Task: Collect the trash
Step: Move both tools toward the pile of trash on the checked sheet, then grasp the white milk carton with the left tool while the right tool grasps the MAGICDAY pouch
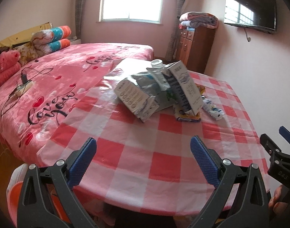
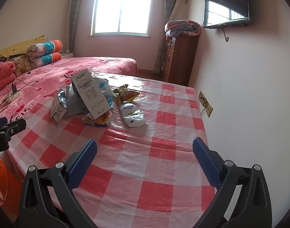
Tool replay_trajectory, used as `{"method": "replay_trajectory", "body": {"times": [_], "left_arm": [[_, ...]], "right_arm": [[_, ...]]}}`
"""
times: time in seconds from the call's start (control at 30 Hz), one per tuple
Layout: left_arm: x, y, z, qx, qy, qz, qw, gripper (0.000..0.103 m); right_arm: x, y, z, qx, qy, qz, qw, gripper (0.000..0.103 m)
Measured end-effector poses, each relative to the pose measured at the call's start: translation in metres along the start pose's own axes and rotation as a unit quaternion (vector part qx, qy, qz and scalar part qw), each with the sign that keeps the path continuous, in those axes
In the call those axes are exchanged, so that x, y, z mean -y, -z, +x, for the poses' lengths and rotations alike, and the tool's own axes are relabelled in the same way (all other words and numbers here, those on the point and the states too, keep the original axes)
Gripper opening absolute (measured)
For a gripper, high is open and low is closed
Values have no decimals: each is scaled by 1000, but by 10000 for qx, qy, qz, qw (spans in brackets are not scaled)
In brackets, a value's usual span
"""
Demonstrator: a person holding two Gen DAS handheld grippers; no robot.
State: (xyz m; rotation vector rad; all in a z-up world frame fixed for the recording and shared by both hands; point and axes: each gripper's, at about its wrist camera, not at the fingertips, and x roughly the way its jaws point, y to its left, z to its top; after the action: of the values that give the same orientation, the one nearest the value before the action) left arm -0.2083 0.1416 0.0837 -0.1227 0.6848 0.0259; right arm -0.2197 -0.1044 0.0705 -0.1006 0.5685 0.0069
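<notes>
I have both grippers over the near edge of the checked table (image 1: 163,161), and the trash is heaped toward its far side, well apart from either tool. My left gripper (image 1: 143,159) has its jaws wide apart with nothing between them; my right gripper (image 2: 145,160) is the same, spread and empty. In the heap, a tall milk carton (image 2: 89,95) leans tilted against a crumpled silver-lined carton (image 1: 135,100), with a flattened yellow wrapper (image 2: 96,120) under the tall one's base. A white squeeze pouch (image 2: 132,114) lies flat just beside the heap, on the wall side. Behind the table is the pink bed (image 1: 59,76).
</notes>
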Motion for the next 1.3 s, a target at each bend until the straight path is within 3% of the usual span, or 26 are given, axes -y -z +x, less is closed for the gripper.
{"method": "replay_trajectory", "body": {"times": [0.37,0.6,0.7,1.0,1.3], "left_arm": [[-16,1,-2,134,-152,-114,9997,99],[-24,-11,11,-62,-45,-291,9995,99],[-28,-20,24,-219,96,-445,9987,99],[-34,-41,76,-634,479,-1041,9914,99],[-47,-67,132,-861,799,-1707,9783,99]], "right_arm": [[10,13,16,-308,-501,162,9981,99],[11,12,29,-338,-638,75,9974,99],[11,12,38,-340,-644,112,9973,99],[21,3,72,-614,-1319,408,9885,99],[41,-22,125,-969,-1419,795,9819,97]]}}
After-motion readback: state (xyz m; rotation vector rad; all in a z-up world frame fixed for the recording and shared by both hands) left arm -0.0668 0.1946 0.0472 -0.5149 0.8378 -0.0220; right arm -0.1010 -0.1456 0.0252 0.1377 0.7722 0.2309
